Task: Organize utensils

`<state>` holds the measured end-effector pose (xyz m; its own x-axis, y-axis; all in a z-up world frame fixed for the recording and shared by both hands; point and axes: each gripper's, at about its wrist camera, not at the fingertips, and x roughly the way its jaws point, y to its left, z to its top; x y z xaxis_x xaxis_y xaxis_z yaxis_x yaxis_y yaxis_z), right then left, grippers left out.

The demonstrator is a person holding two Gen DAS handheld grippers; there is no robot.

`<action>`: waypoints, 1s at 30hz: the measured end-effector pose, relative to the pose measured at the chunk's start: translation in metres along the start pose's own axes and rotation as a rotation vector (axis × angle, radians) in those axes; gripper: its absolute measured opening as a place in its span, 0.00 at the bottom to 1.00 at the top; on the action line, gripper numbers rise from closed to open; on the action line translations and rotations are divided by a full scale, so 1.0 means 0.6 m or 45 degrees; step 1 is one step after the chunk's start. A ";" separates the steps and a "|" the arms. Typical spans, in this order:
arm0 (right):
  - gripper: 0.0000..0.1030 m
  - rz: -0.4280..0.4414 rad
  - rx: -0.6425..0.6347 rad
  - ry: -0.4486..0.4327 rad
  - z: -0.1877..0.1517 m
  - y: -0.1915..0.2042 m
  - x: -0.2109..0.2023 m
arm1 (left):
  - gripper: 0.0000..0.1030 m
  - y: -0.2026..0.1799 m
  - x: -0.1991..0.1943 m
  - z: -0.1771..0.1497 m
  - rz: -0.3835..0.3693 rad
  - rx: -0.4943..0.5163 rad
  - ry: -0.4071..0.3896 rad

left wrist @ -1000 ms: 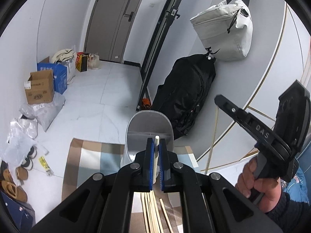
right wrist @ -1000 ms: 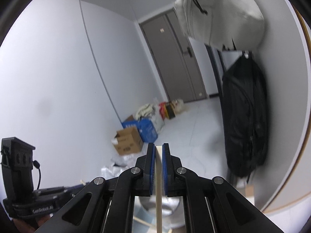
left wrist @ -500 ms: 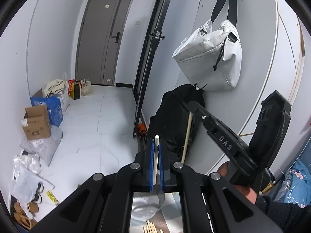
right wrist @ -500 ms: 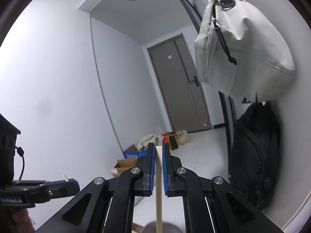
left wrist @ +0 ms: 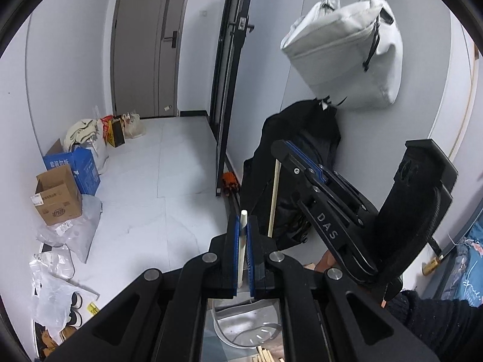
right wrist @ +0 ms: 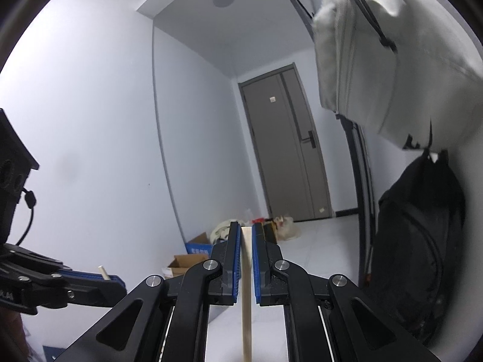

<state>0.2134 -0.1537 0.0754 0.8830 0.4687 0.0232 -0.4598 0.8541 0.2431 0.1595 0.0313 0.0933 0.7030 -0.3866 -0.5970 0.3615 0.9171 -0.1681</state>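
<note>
My left gripper is shut on a white chopstick that stands upright between the blue pads. My right gripper is shut on a wooden chopstick, also upright. In the left wrist view the right gripper sits up and to the right, with its wooden chopstick hanging down from it. In the right wrist view the left gripper shows at lower left. A metal utensil holder lies below my left gripper, with loose wooden chopsticks beside it.
A white bag and a black backpack hang on the wall to the right. Cardboard and blue boxes, plastic bags and shoes lie along the left wall. A grey door is at the back.
Both grippers have lifted and tilted upward, each still holding its chopstick. The utensil holder has dropped to the bottom of the left wrist view. The right gripper has come closer to the left one.
</note>
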 end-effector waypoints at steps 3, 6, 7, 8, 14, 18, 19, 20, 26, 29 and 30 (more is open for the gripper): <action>0.06 0.008 0.016 -0.007 -0.012 -0.011 0.000 | 0.01 0.004 0.017 0.000 -0.021 0.001 0.030; 0.06 0.013 0.038 0.003 -0.019 -0.019 0.000 | 0.01 0.002 0.030 -0.004 -0.033 0.014 0.055; 0.06 0.013 0.043 0.011 -0.024 -0.021 0.002 | 0.01 0.000 0.034 -0.008 -0.045 0.012 0.066; 0.06 0.016 0.048 0.018 -0.028 -0.023 0.002 | 0.01 0.000 0.038 -0.012 -0.056 0.014 0.077; 0.06 0.025 0.011 0.023 -0.029 -0.022 -0.012 | 0.01 -0.011 0.051 -0.027 -0.061 0.033 0.110; 0.07 0.043 0.007 0.070 -0.033 -0.024 -0.012 | 0.01 -0.010 0.055 -0.029 -0.074 0.023 0.128; 0.07 0.054 0.006 0.088 -0.037 -0.024 -0.014 | 0.01 -0.010 0.057 -0.030 -0.081 0.021 0.135; 0.07 0.062 0.005 0.102 -0.041 -0.024 -0.015 | 0.01 -0.009 0.058 -0.031 -0.085 0.015 0.139; 0.07 0.090 0.015 0.245 -0.066 -0.023 -0.037 | 0.01 -0.007 0.080 -0.049 -0.126 0.007 0.186; 0.07 0.107 0.084 0.302 -0.076 -0.033 -0.049 | 0.01 -0.006 0.087 -0.059 -0.154 -0.005 0.198; 0.09 0.106 0.097 0.324 -0.079 -0.034 -0.051 | 0.01 -0.006 0.088 -0.061 -0.162 -0.009 0.199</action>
<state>0.1911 -0.1748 0.0238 0.7863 0.5860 -0.1957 -0.5125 0.7956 0.3230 0.1730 0.0114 0.0333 0.5478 -0.4799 -0.6853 0.4368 0.8627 -0.2549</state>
